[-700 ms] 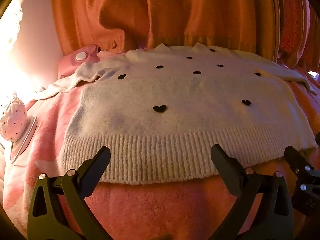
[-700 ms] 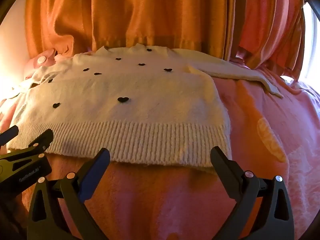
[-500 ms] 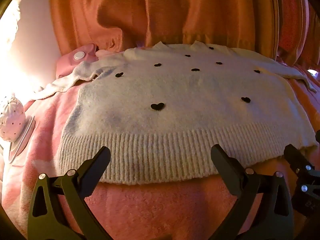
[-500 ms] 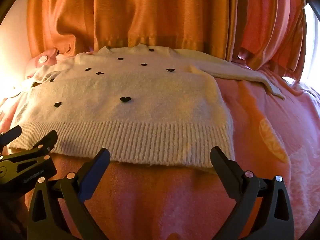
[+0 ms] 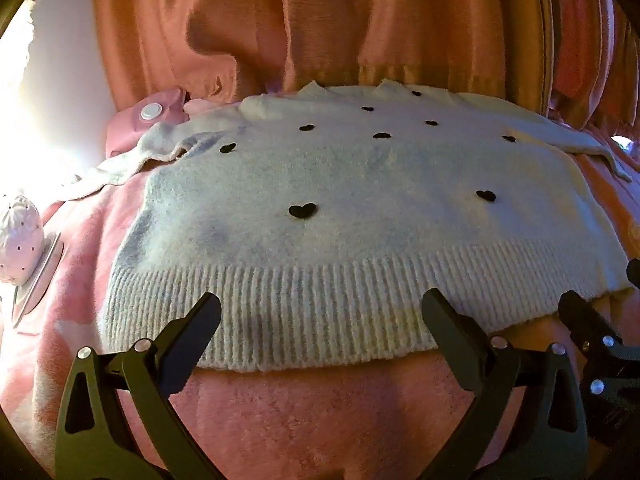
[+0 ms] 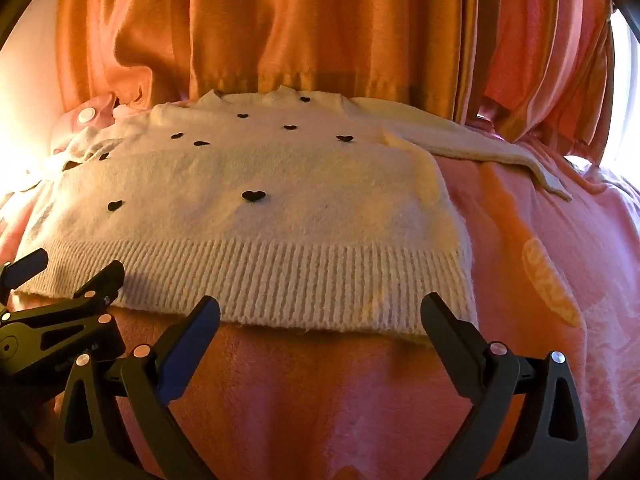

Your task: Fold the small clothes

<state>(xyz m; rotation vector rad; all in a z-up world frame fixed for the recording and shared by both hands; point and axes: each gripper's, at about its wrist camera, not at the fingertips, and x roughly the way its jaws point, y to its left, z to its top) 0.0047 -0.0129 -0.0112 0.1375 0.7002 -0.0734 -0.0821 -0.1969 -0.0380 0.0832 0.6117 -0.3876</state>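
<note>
Left tool: jaws apart, at the near ribbed hem. One white fuzzy knit sweater with black hearts lies flat on the pink fleece blanket, nine hearts visible. Right tool: jaws apart, holding nothing, near hem's right part. Orange curtains far behind.

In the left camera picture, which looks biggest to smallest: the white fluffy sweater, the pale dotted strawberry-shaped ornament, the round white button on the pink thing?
1. White fluffy sweater.
2. Dotted strawberry-shaped ornament; it sits nearer the camera, so its true size is unsure.
3. Round white button.
</note>
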